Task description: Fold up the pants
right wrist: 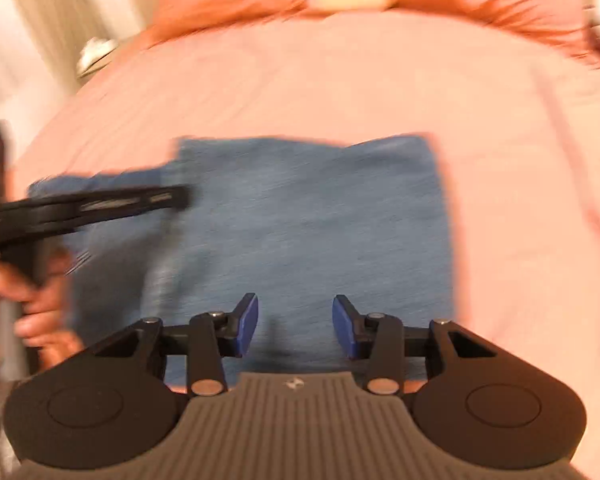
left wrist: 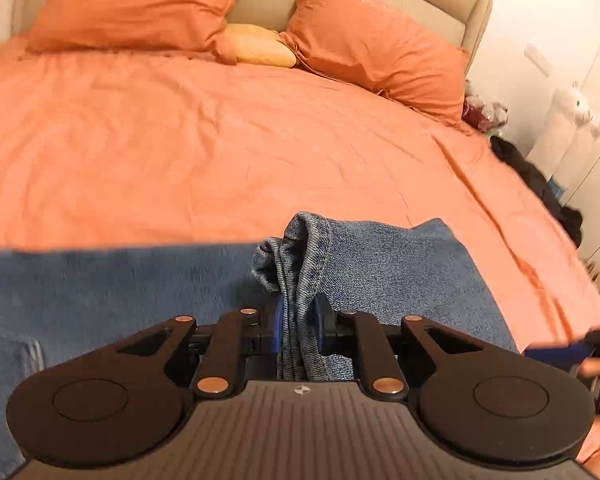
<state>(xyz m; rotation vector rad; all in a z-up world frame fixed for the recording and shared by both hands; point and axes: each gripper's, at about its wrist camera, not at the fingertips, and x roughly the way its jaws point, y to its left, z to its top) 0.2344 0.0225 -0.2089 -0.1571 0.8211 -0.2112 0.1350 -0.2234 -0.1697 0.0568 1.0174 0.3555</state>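
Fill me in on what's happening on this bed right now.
A person is folding blue jeans on an orange bedspread, holding a claw in each hand. The left claw is shut on a bunched edge of the denim, lifting it off the rest. The right claw is open and holds nothing, hovering over the flat part of the jeans. The right view is blurred by motion. Two orange pillows lie at the headboard.

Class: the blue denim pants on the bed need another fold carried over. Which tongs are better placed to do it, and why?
Probably the left tongs: they are already shut on a bunched edge of the blue denim pants. The right tongs hang open above the denim, gripping nothing.
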